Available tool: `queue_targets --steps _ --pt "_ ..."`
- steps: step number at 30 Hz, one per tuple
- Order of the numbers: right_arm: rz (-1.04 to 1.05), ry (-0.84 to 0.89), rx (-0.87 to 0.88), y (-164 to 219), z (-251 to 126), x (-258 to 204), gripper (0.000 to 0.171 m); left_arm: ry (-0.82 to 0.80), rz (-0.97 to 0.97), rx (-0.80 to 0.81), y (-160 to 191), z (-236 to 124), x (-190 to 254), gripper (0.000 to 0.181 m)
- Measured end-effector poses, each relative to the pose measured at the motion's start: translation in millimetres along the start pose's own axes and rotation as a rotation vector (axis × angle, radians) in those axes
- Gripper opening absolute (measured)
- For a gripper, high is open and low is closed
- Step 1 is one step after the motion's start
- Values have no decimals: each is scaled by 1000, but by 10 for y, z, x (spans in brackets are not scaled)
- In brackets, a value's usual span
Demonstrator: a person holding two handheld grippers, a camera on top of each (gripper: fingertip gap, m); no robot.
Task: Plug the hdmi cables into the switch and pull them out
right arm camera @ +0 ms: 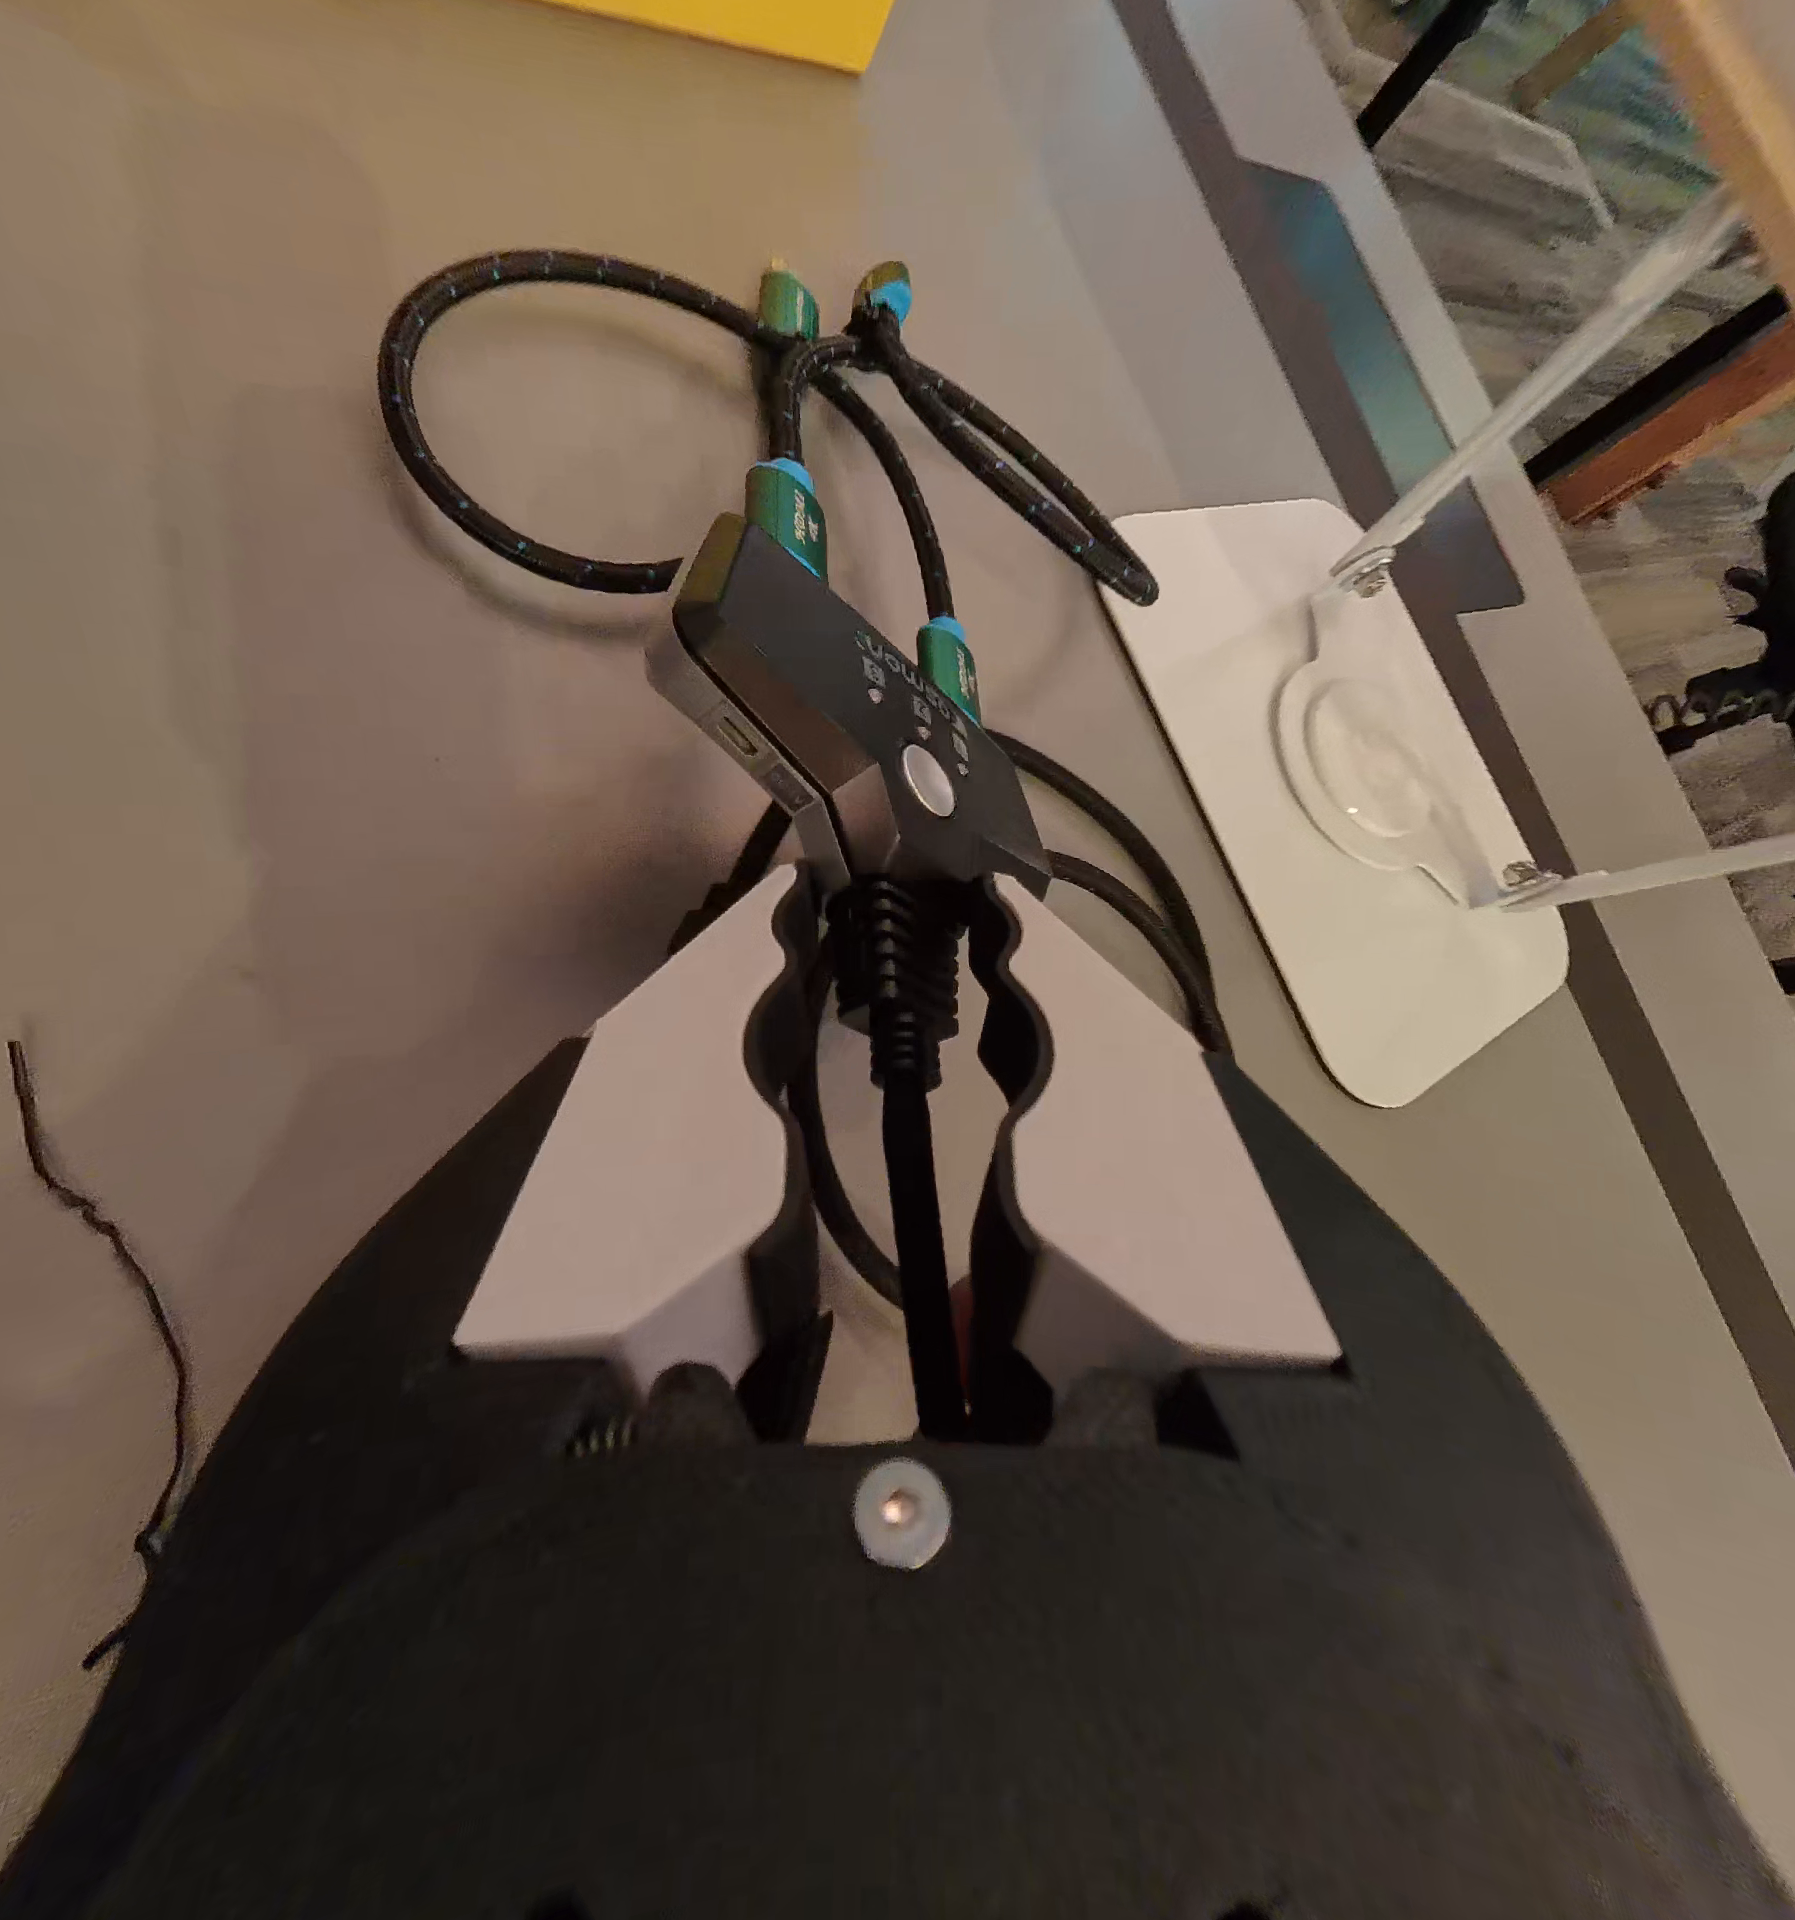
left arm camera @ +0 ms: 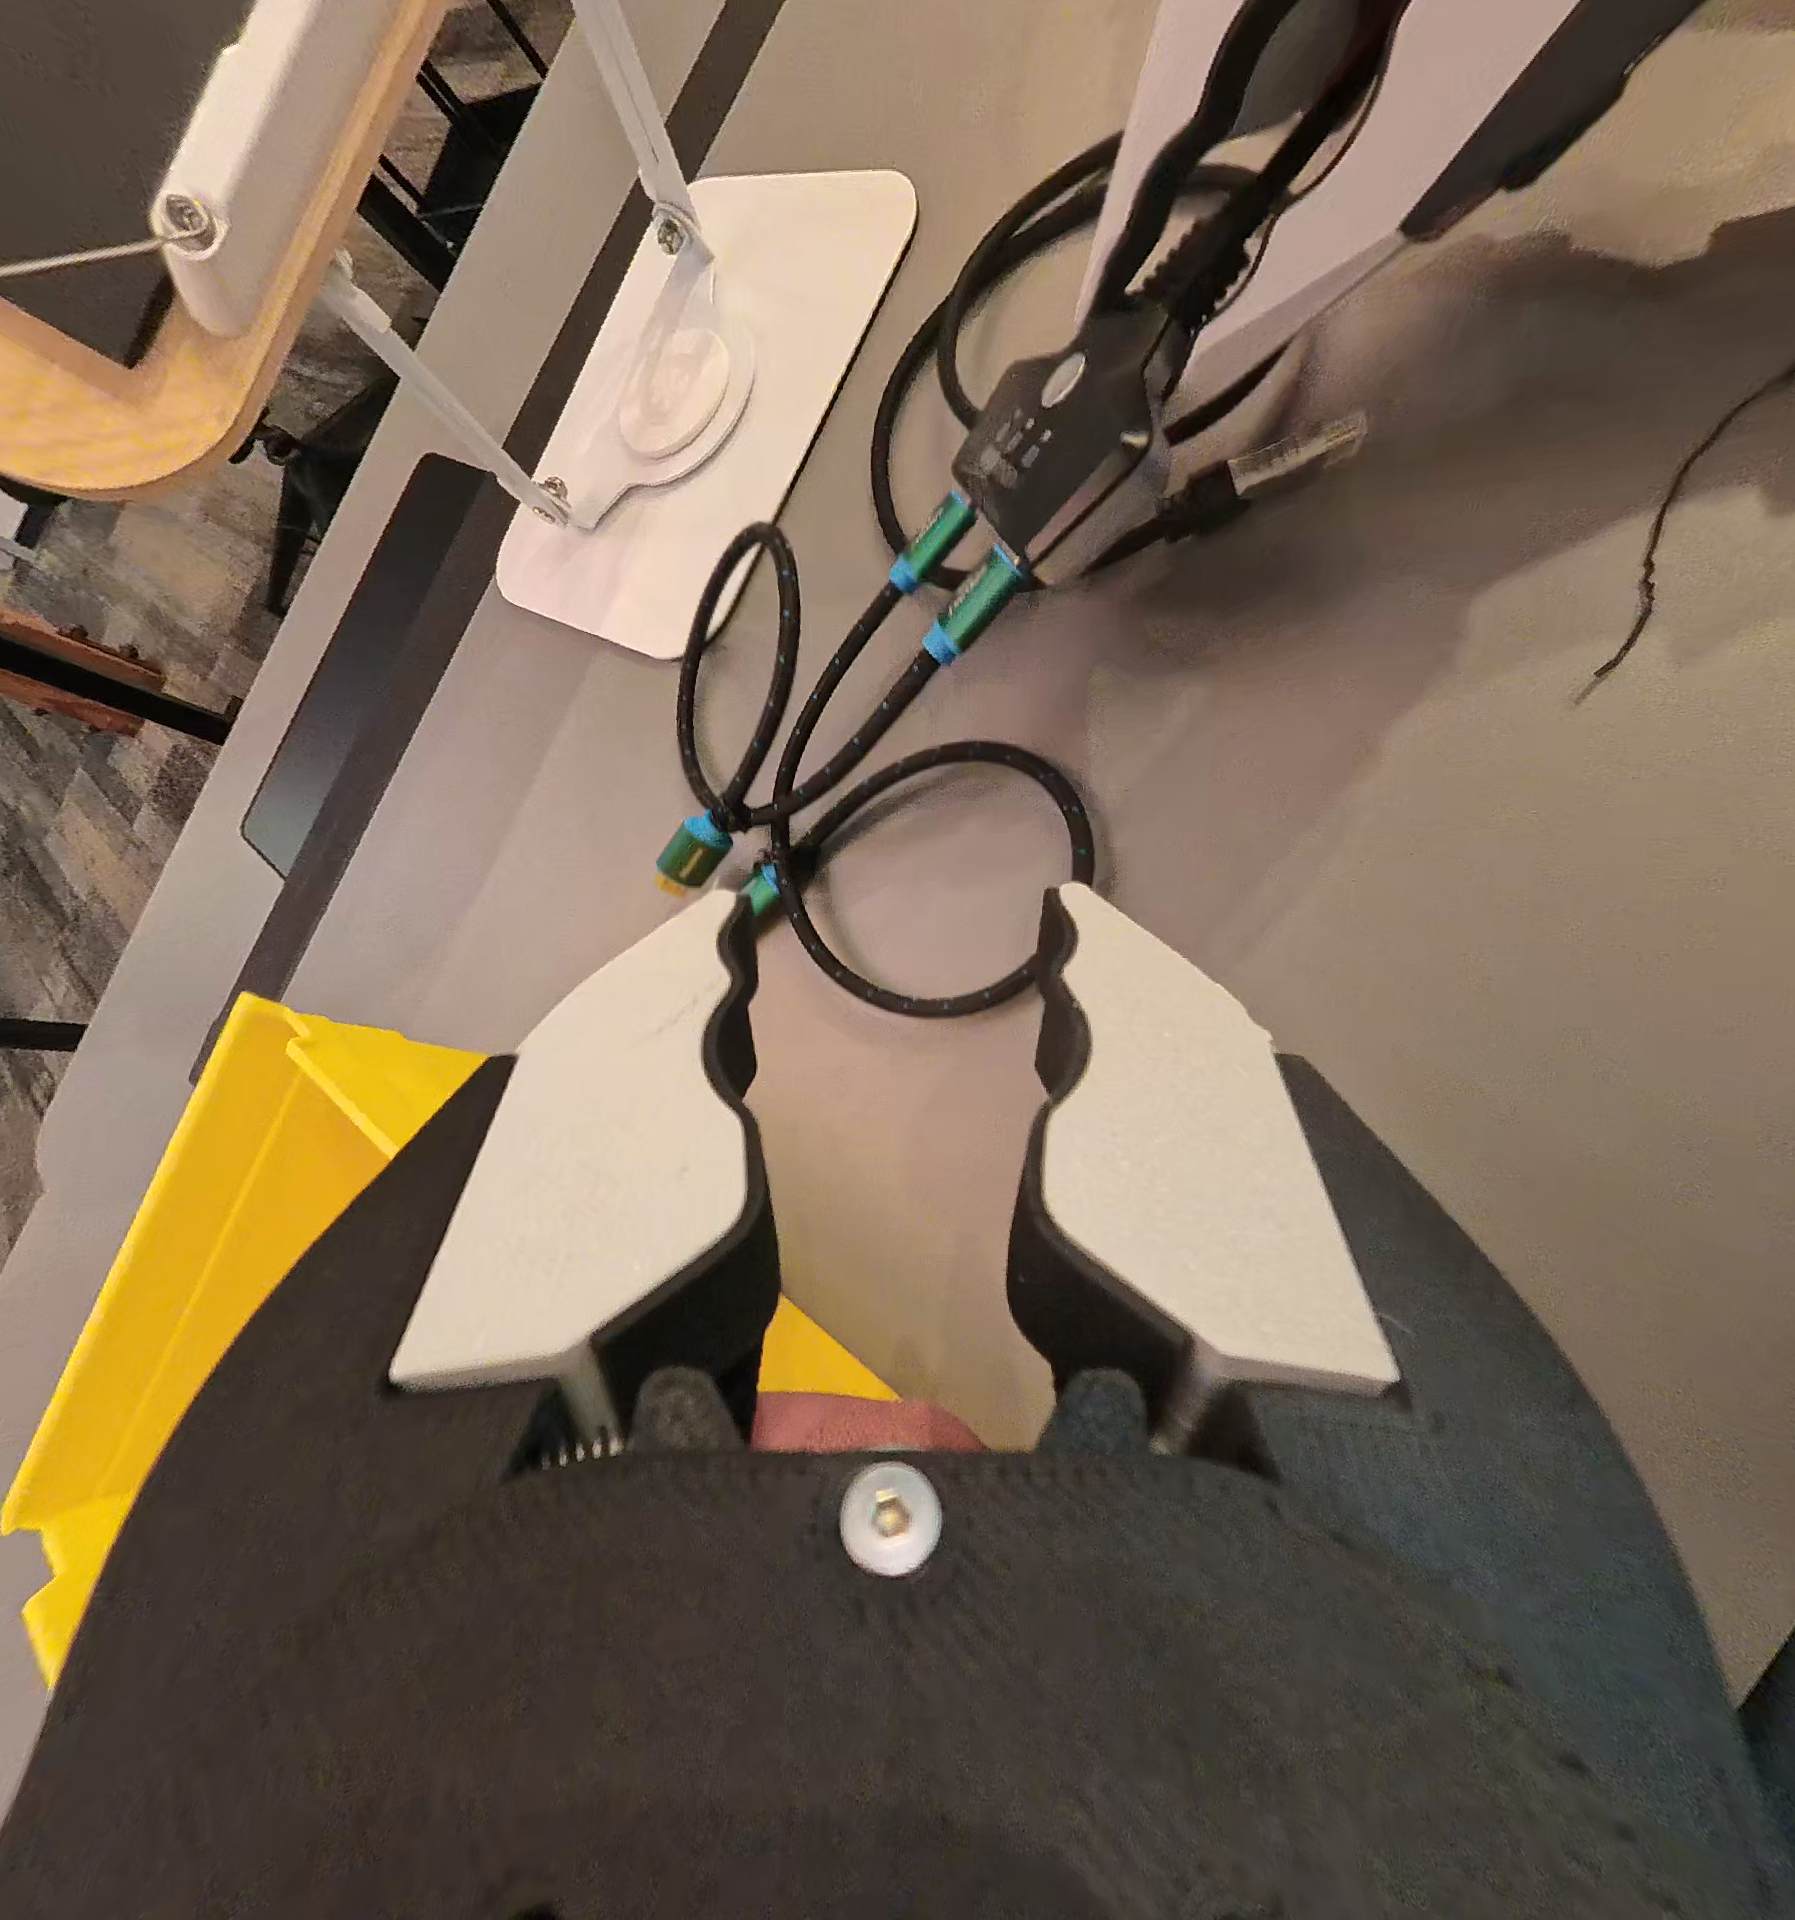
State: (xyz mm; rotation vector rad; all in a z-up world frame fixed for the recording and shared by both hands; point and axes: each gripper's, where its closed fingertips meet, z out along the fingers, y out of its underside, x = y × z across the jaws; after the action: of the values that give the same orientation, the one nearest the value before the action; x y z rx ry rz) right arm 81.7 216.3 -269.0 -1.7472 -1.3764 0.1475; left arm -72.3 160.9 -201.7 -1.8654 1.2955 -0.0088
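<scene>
Right gripper (right arm camera: 898, 894) clamped on the switch (right arm camera: 851, 707) at its ribbed cable end, holding it tilted above the table (right arm camera: 249, 727); both green-plug hdmi cables (right arm camera: 934, 540) are seated in it. Left gripper (left arm camera: 898, 914) spread wide, empty, over the cables' loops. Left wrist view alone shows the yellow bin (left arm camera: 228, 1247) and two loose plugs (left arm camera: 1288, 457) beside the switch. Right wrist view alone shows the switch's side port (right arm camera: 739, 740). Switch face carries printed writing and a round button (right arm camera: 924, 774). White stand base (right arm camera: 1340, 810) nearby.
</scene>
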Motion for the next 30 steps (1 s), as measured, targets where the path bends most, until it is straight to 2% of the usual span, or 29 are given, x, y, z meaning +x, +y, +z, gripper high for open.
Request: queue_targets --steps 14,30 --pt "131 101 199 -358 -560 427 26 -17 -6 8 7 -34 -26 51" --pt "-24 303 272 -1257 -2094 1254 27 3 6 24 97 24 159 50"
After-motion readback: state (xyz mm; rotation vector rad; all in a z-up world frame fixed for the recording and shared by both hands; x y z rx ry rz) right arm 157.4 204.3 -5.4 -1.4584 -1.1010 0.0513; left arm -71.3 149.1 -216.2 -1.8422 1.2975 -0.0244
